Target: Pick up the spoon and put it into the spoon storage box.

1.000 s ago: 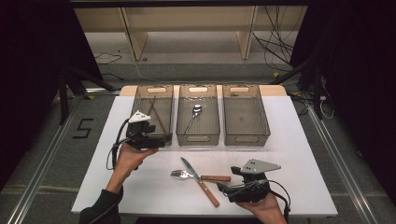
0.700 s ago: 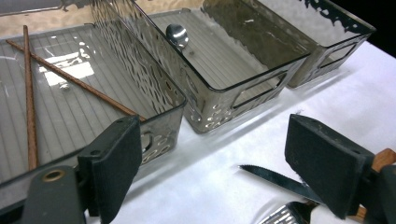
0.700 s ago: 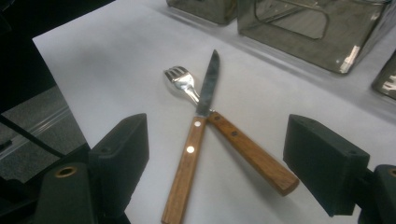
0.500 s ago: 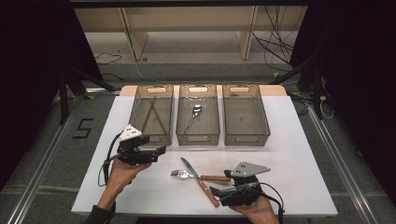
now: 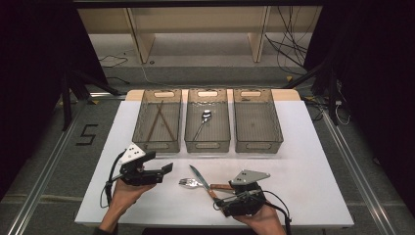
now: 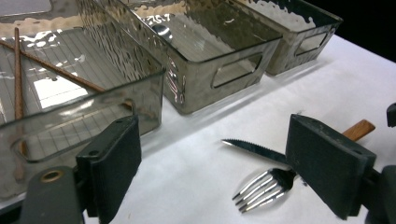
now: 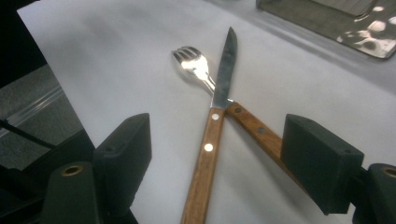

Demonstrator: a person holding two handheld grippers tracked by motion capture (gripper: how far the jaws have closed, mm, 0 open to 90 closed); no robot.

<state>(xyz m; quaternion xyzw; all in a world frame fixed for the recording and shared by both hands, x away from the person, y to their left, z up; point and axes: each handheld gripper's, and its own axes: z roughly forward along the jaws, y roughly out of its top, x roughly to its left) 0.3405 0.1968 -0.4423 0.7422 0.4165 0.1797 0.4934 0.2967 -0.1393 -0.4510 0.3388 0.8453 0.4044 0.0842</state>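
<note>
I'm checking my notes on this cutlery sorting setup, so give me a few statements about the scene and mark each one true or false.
1. The knife lies across the fork on the table. True.
2. The spoon is in the right bin. False: it lies in the middle bin.
3. The left gripper holds the fork. False: it is open and holds nothing.
4. The chopsticks lie in the left bin. True.
5. The right gripper is open, with the wooden handles between its jaws. True.
</note>
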